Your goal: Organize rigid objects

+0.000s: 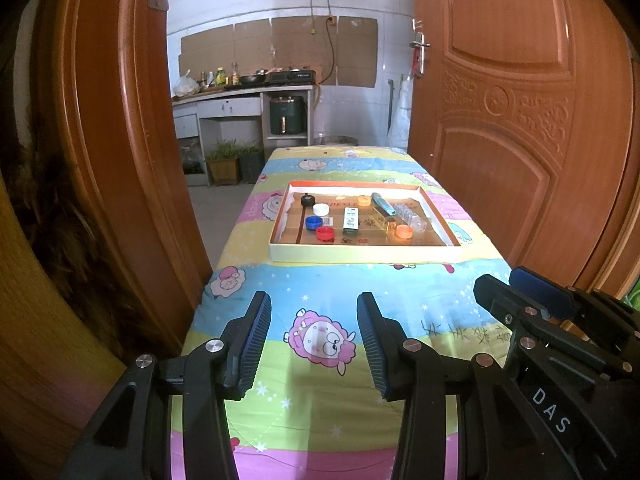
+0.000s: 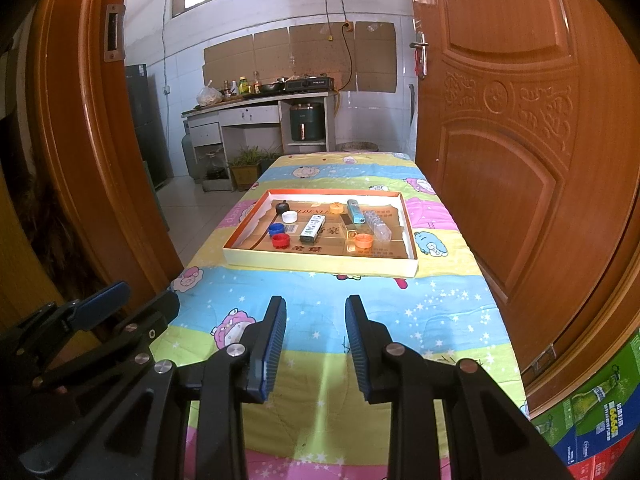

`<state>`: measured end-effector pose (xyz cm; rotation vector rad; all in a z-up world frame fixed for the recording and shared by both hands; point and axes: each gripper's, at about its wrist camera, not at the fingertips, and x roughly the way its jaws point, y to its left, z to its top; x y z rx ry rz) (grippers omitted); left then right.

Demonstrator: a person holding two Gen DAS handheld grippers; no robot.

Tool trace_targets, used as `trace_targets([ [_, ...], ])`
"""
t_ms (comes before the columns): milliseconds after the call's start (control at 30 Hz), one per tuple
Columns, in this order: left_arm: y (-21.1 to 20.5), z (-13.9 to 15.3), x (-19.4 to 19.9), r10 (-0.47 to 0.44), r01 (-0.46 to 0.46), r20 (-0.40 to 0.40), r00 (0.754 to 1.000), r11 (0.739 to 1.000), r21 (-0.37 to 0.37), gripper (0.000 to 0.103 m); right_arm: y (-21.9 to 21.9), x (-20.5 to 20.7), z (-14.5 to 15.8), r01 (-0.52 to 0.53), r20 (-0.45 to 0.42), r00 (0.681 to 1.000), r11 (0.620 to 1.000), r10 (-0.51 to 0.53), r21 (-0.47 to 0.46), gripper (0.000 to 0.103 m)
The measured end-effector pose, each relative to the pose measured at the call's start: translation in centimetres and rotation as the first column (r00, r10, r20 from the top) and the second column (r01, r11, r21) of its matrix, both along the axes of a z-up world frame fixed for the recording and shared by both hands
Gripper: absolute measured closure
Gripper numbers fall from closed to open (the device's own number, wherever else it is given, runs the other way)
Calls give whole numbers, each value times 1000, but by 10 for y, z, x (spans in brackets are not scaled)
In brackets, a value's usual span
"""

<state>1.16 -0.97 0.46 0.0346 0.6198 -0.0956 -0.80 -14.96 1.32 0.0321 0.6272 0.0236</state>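
Both the left gripper (image 1: 314,340) and right gripper (image 2: 316,344) gape empty, low in frame, over the cartoon-print desk (image 1: 360,288); the shallow cardboard tray (image 1: 360,254) of 6 bottle caps sits mid-frame.

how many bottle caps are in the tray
6, none seem hidden. Left cluster: black cap, white cap, blue cap, red cap. One orange cap at the back, another orange cap front right in the tray.
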Motion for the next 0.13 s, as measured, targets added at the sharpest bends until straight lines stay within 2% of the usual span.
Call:
trace_targets([
  [133,-1,-1,0,6,-6,7,1000,1000,-2,57,0,0,0,0,0,1000,1000,0,1,72],
])
